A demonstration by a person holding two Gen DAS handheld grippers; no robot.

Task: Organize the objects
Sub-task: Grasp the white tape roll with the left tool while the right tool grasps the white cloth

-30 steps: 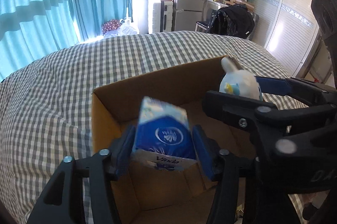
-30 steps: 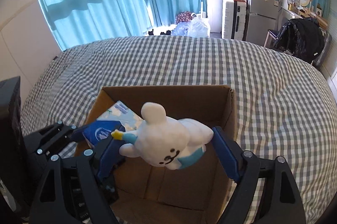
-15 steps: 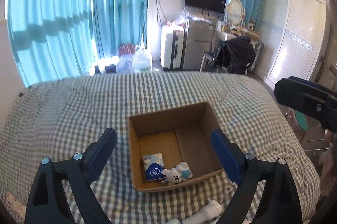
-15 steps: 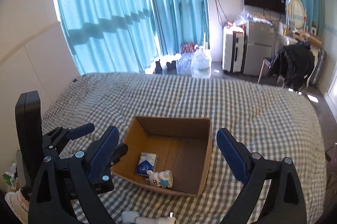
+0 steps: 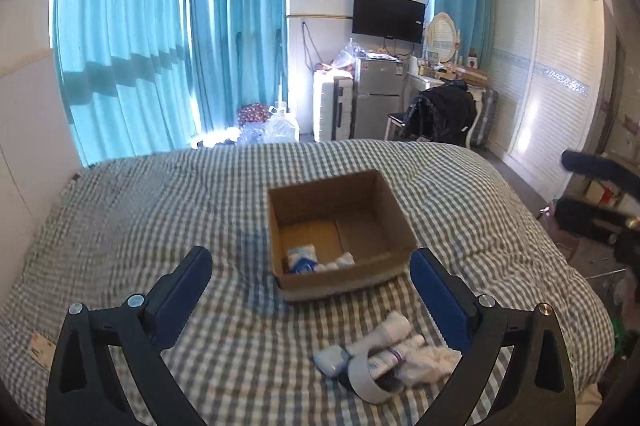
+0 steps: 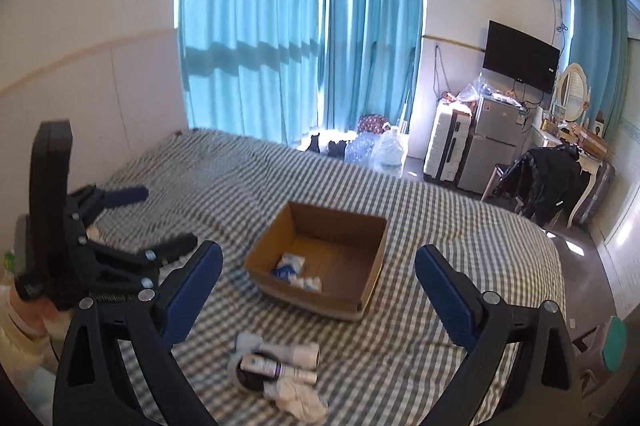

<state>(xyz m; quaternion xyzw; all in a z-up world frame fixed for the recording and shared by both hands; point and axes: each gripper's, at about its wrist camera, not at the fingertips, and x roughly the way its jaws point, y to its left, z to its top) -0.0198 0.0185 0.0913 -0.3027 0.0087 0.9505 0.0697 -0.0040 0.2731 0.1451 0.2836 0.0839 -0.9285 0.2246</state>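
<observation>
An open cardboard box sits mid-bed on the checked cover. Inside lie a blue tissue pack and a white plush toy. Near the bed's front edge lies a pile: a white bottle, a tube, a roll of tape and crumpled white cloth. My left gripper is open and empty, held high and back from the box. My right gripper is open and empty too.
The bed fills the foreground. Behind it are blue curtains, a suitcase, a small fridge, a chair with a black jacket and a wardrobe. The left gripper shows at the left of the right wrist view.
Both grippers let go of the tissue pack and plush toy into the box, opened wide, and pulled up and back. The pile at the bed's front edge has come into view.
</observation>
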